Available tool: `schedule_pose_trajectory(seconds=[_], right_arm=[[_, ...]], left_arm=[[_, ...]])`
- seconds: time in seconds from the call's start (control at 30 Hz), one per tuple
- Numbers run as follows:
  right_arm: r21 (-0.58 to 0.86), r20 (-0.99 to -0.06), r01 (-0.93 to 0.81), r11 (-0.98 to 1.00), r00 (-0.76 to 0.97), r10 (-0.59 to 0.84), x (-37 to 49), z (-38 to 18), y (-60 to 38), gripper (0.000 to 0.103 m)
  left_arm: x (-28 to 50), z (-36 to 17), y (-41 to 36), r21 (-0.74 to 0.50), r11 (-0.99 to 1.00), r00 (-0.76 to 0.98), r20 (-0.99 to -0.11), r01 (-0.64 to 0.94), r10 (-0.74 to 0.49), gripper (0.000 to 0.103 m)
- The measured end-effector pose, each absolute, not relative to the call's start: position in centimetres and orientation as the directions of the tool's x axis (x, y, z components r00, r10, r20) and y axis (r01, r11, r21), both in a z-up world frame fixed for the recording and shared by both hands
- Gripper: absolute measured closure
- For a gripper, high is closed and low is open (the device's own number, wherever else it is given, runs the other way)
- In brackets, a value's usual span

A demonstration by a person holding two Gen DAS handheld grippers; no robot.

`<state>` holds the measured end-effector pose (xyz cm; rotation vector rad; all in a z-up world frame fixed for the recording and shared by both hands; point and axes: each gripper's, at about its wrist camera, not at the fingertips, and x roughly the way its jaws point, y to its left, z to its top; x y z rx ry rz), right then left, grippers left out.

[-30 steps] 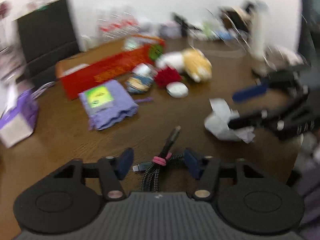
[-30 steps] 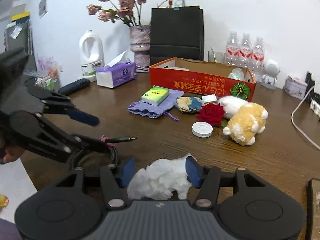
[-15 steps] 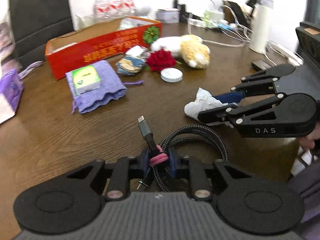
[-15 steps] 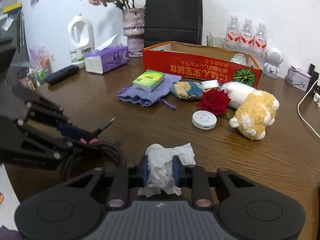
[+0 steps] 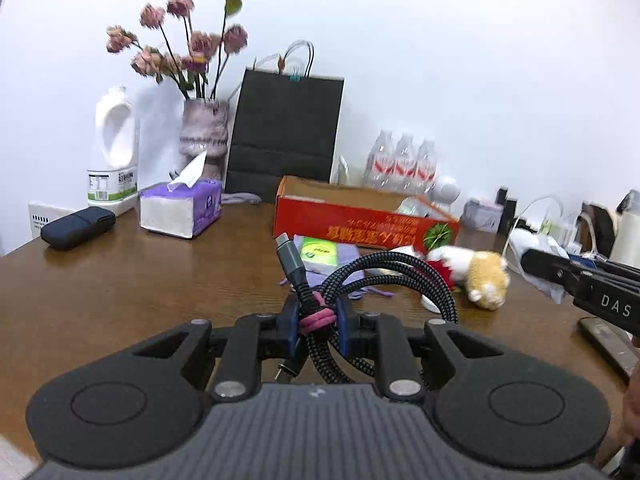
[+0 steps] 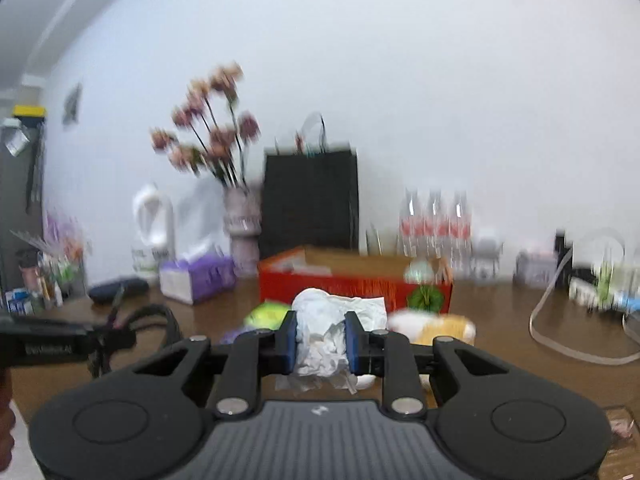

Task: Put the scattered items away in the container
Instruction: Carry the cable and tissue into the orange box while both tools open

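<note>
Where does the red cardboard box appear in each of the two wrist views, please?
Left wrist view: the red box sits right of centre on the table, behind the coiled cable held in the left gripper.
Right wrist view: the red box sits at centre, blurred, just behind the crumpled tissue held in the right gripper.
Shared landmark: the black paper bag behind it.

The brown wooden table (image 5: pixel 120 292) carries a red cardboard box (image 5: pixel 360 224), tissue box (image 5: pixel 180 210), vase (image 5: pixel 204 136) and plush toy (image 5: pixel 484 276).
</note>
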<state>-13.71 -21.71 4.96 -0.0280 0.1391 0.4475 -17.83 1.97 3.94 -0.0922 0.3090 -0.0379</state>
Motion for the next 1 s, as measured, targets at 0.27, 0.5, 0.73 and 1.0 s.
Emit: schedule_pose_trajectory(seconds=[0.27, 0.5, 0.73, 1.0], right_arm=[[0.048, -0.107, -0.446, 0.894, 0.888, 0.448, -15.3, 5.1, -21.9, 0.081], [0.086, -0.158, -0.435, 0.897, 0.883, 0.443, -9.6, 7.1, -21.0, 0.08], [0.113, -0.204, -0.403, 0.908, 0.885, 0.418, 5.3, 10.7, -18.8, 0.08], [0.27, -0.511, -0.319, 0.909, 0.752, 0.416, 29.2, 12.7, -17.7, 0.081]], left_arm=[[-17.6, 5.3, 0.6, -0.068, 0.995, 0.967, -0.237, 0.079, -0.093, 0.083], [-10.2, 6.8, 0.7, -0.12, 0.989, 0.971, -0.212, 0.086, -0.11, 0.083], [6.9, 10.6, 0.5, -0.114, 0.987, 0.964, -0.228, 0.112, -0.136, 0.083], [29.5, 11.1, -1.5, -0.057, 0.991, 0.813, -0.567, 0.123, -0.134, 0.083]])
